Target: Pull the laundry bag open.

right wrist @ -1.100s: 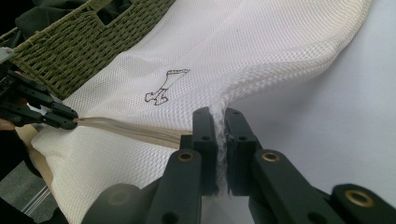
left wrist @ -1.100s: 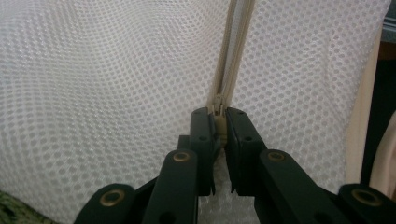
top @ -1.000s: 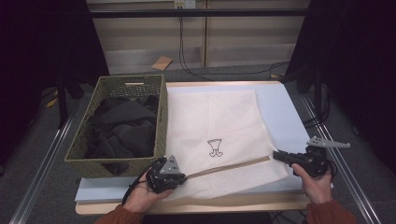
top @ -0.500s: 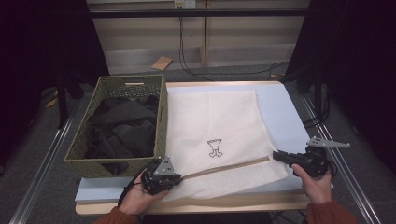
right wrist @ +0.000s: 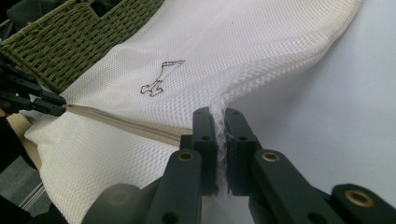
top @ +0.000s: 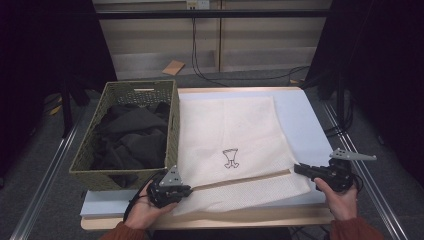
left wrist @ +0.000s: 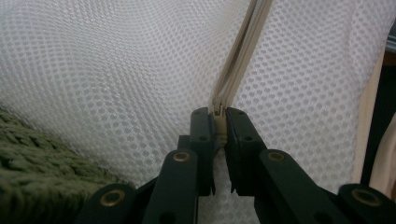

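My left claw [top: 187, 189] pinches mesh bag's [top: 230, 135] zipper end beside basket [top: 172, 125]; right claw [top: 299, 169] clamps bag's opposite edge.

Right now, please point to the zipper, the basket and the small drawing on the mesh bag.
zipper [left wrist: 236, 60], left gripper view, its beige tape
basket [top: 172, 125], high view, its right wall
drawing [top: 230, 158], high view, its middle
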`<state>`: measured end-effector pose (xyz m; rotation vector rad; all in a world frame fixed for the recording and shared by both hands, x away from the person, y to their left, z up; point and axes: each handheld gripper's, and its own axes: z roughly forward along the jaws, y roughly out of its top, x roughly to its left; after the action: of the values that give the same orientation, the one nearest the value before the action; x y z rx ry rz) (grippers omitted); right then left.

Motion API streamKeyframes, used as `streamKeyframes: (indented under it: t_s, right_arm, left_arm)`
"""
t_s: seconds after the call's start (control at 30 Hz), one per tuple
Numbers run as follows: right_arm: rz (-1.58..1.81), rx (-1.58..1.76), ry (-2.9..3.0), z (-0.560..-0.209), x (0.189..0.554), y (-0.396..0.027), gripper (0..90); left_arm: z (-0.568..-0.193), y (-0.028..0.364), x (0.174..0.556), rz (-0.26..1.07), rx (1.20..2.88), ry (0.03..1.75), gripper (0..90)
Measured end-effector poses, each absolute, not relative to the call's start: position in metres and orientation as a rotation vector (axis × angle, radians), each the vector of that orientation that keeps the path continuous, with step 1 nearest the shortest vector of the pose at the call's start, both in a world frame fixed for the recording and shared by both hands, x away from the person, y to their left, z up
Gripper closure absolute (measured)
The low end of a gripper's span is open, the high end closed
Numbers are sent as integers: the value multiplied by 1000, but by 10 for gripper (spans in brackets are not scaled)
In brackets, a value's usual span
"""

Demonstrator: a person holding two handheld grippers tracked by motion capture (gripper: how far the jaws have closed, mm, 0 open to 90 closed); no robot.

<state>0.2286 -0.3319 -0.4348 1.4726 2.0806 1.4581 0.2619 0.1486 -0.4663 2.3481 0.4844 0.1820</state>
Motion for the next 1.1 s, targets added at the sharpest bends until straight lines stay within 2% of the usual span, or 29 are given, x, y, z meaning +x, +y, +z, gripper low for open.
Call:
streamKeyframes:
  t_s: [0.6,1.1]
  right_arm:
    - [1454,1473,2083,-436,228,-332,854]
    - [1445,1469,2082,-437,226,-331,856]
  left_arm:
    - [-458,169,257,230,2336,519,824]
    - [-464,170,259,200,2328,525,824]
